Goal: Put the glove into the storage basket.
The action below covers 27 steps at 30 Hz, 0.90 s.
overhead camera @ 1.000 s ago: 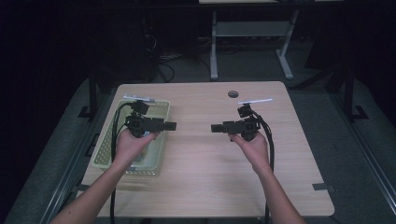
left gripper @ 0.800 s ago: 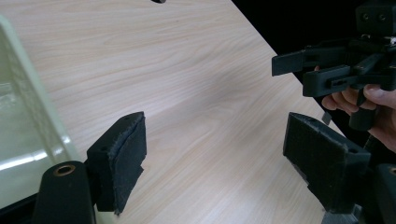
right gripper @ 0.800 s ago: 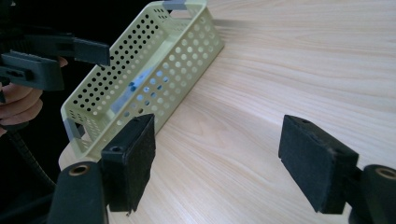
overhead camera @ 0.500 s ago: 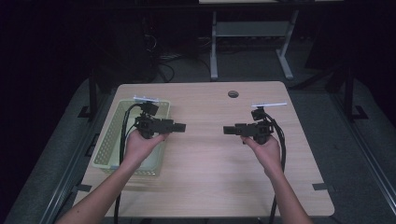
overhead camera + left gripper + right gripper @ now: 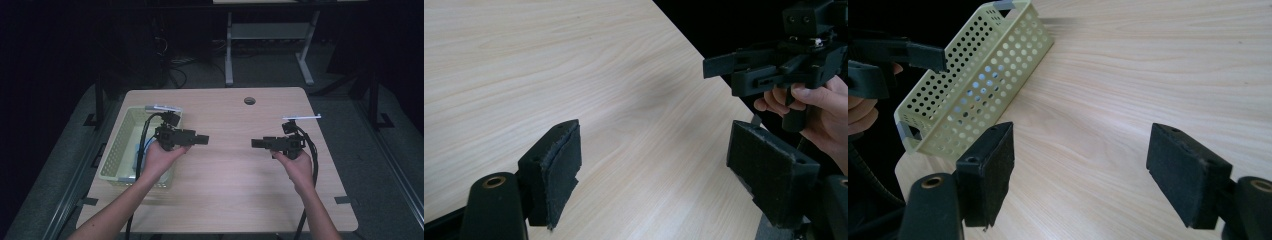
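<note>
Two hand-held grippers hover above a light wooden table [image 5: 225, 170], facing each other across a wide gap. My left gripper [image 5: 202, 139] points right from beside the basket; its jaws [image 5: 654, 175] stand wide apart with bare wood between them. My right gripper [image 5: 256, 143] points left, and its jaws [image 5: 1080, 175] are also spread with nothing held. The left gripper view shows the right gripper [image 5: 719, 65] in a hand at upper right. In the right gripper view, the left gripper [image 5: 923, 56] shows at upper left.
A pale yellow-green perforated basket [image 5: 116, 150] stands at the table's left edge, also visible as basket [image 5: 973, 85], with something blue and white inside. A round cable hole [image 5: 249, 100] sits near the far edge. Dark floor and a desk frame [image 5: 230, 55] lie beyond.
Both grippers have drifted apart from the far middle: the left moved right and nearer off the basket, the right moved toward the right and nearer. Both stayed open.
</note>
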{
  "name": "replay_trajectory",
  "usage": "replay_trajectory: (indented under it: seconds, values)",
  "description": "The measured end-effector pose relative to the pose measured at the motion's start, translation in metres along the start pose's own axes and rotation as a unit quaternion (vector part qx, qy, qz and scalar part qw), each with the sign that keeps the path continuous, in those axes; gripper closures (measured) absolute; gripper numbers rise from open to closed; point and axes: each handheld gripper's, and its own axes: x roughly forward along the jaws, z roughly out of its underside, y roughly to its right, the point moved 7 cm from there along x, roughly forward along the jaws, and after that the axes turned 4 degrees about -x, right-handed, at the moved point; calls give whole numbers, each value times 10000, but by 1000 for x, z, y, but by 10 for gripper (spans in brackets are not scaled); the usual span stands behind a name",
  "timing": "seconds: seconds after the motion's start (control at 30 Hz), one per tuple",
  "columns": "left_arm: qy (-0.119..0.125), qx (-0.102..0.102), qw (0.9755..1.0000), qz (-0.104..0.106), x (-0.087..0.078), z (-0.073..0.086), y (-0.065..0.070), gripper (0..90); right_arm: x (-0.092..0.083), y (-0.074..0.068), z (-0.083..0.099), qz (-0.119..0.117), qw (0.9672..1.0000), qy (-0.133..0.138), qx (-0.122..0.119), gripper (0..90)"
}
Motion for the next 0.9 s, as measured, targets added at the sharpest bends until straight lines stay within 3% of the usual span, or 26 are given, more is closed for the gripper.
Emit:
replay_trajectory:
  seconds: [0.47, 0.9]
  values:
    - [-196, 158, 9996, 101, 35, 14, 13, 218, -22, 29, 23, 145, 9996, 62, 253, 270]
    - [-381, 215, 9987, 270, 61, 39, 24, 218, -28, 45, 54, 185, 9991, -126, 366, 269]
